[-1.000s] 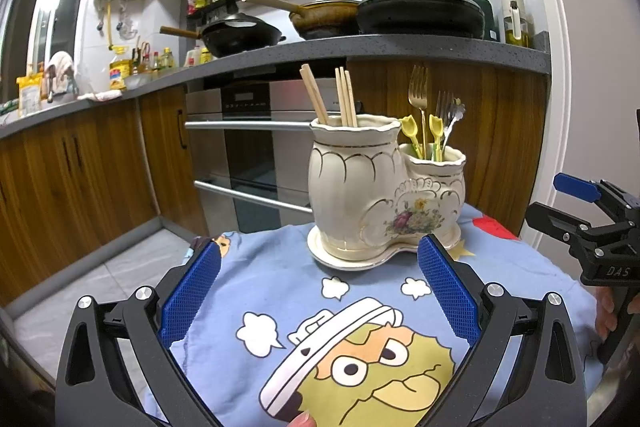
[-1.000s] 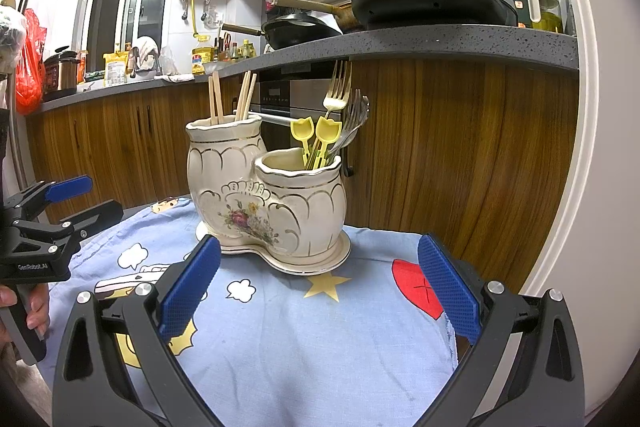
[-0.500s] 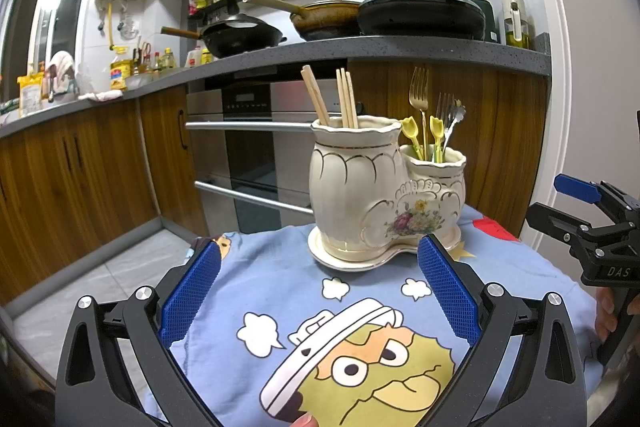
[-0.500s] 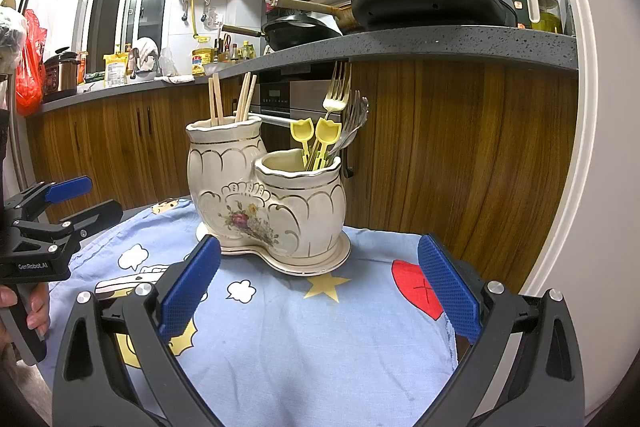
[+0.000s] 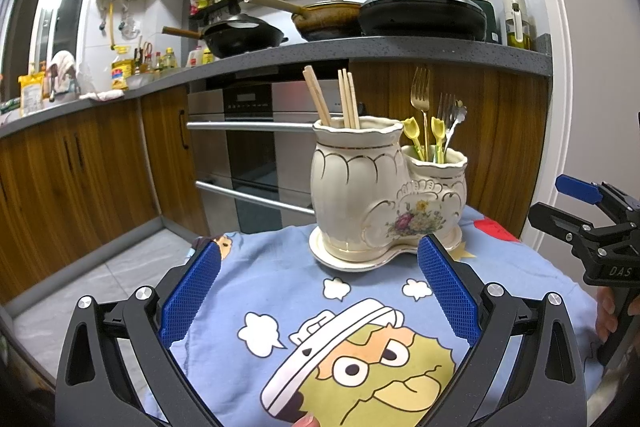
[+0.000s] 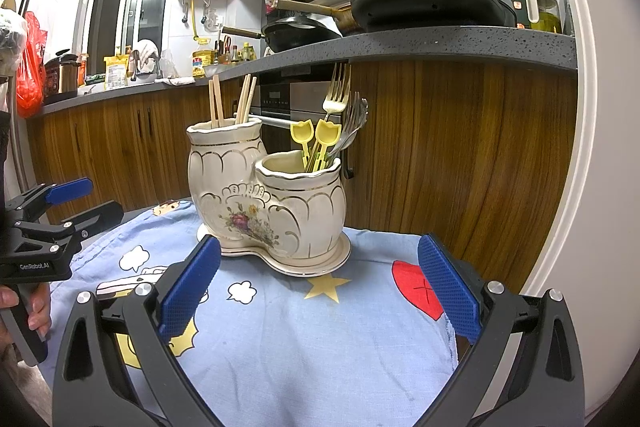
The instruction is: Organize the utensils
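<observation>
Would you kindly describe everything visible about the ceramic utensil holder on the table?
The utensil holder is glossy cream ceramic with gold scallop lines and a painted floral spray. Two joined vases, one tall, one shorter, stand upright on a matching saucer base, which rests on the blue cartoon cloth. Chopsticks fill the tall vase; forks and yellow picks the shorter. Neither tool touches it.

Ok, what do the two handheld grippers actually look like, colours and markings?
Both the left gripper and right gripper are black plastic frames with silver screws and blue textured pads. The left body reads GenRobot.AI; the right shows DAS.
</observation>
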The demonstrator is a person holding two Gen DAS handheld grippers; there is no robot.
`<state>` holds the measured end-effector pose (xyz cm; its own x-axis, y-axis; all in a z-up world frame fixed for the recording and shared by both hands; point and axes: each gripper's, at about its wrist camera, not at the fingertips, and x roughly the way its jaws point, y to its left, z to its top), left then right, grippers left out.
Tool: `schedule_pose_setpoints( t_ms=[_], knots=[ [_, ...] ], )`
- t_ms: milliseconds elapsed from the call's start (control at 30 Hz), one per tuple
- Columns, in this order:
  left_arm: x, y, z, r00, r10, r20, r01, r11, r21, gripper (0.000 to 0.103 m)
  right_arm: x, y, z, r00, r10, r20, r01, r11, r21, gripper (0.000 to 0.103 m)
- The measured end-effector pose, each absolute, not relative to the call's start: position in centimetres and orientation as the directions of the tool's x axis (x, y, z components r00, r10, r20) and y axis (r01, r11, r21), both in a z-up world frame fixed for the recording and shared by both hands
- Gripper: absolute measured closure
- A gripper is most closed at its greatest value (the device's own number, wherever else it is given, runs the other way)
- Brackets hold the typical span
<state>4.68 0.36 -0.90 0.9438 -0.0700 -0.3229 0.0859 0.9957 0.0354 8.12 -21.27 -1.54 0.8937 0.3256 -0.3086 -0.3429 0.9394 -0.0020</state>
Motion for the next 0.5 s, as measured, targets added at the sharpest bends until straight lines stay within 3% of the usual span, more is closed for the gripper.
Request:
schedule_pose_setpoints(
  t_ms=[500],
  knots=[
    [4.54,0.45,-0.74,0.947,-0.071,-0.314,0.085,0.996,0.032,0.005,8.12,-21.26,-1.57,0.894,0.326,-0.308,-0.343,0.939,-0.002,0.006]
  ],
)
